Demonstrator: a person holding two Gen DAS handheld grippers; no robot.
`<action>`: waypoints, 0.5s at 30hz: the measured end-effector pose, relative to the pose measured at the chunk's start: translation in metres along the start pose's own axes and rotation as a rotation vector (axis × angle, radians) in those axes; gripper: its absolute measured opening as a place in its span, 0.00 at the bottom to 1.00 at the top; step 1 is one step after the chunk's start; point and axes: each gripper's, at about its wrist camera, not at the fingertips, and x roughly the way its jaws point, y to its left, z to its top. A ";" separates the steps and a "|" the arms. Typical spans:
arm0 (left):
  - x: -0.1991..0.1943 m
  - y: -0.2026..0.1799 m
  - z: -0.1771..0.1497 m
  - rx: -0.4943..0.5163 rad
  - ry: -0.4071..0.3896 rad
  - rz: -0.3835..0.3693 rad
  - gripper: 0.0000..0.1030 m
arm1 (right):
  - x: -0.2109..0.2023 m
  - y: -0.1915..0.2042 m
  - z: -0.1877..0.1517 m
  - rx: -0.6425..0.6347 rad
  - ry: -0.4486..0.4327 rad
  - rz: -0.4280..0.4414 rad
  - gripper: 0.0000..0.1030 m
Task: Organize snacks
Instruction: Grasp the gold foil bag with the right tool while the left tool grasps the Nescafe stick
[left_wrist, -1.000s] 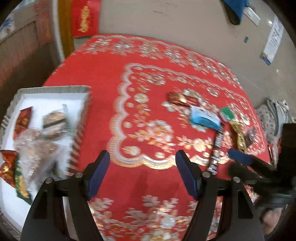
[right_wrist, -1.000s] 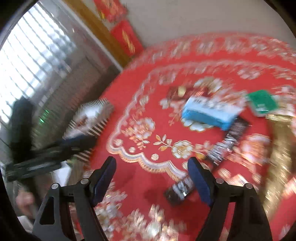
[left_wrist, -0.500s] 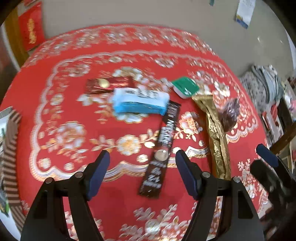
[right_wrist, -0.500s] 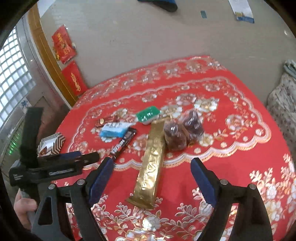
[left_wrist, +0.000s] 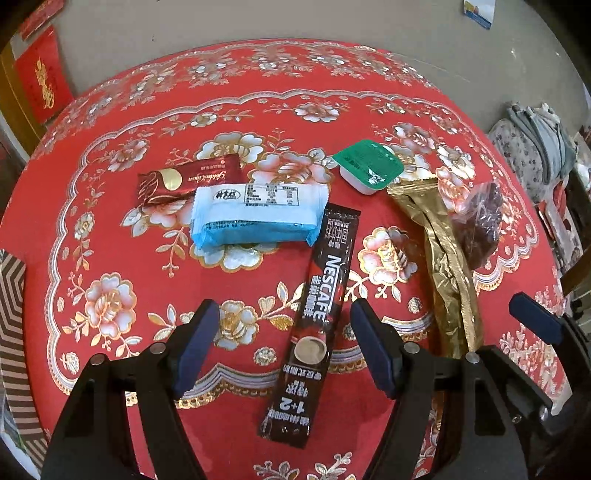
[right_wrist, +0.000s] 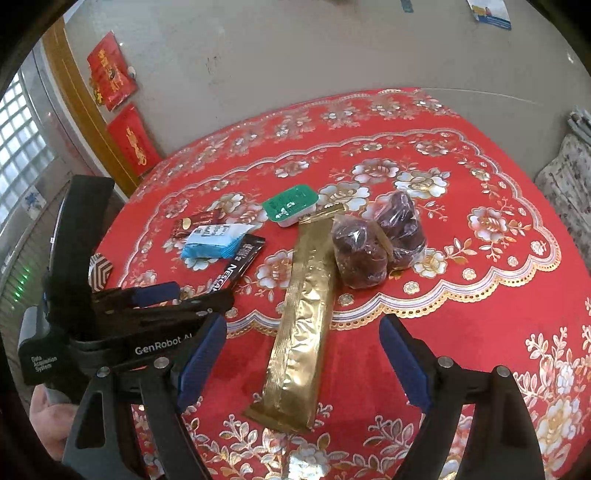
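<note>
Six snacks lie loose on the desk (left_wrist: 110, 206) with its red flowered cloth, and the blue-and-white packet (left_wrist: 255, 214) serves as the landmark. A dark red chocolate wrapper (left_wrist: 184, 181) pokes out from behind its far left corner. The black coffee stick (left_wrist: 314, 325) runs from the packet's right end down toward the camera. A green-lidded cup (left_wrist: 369, 166) sits to the packet's right and a little farther back, the long gold pouch (right_wrist: 303, 321) lies right of the coffee stick, and the clear bag of dark dried fruit (right_wrist: 376, 243) rests against the pouch's far side.

The left claw (left_wrist: 284, 350) hangs over the coffee stick with its jaws well apart and nothing gripped; the stick's lower half lies between the blue pads without touching them. The right claw (right_wrist: 303, 358) is likewise spread wide and empty, its jaws having just been opening, with the gold pouch's near end between them.

The step in hand looks like a pick-up of these two long packs. Both are flat and thin, so each claw probably needs to come straight down until the pad tips meet the cloth, then close across the narrow width. The striped box (left_wrist: 11, 314) at the far left of the packet, only partly in view, seems the likely destination.
</note>
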 end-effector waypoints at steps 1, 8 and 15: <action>0.000 -0.001 0.001 0.006 -0.002 0.004 0.71 | 0.001 0.000 0.001 -0.001 0.003 -0.001 0.84; -0.003 -0.006 0.000 0.061 -0.033 0.026 0.29 | 0.008 0.003 0.001 -0.022 0.015 -0.028 0.84; -0.008 0.007 -0.005 0.044 -0.020 -0.001 0.19 | 0.021 0.010 0.009 -0.052 0.033 -0.076 0.82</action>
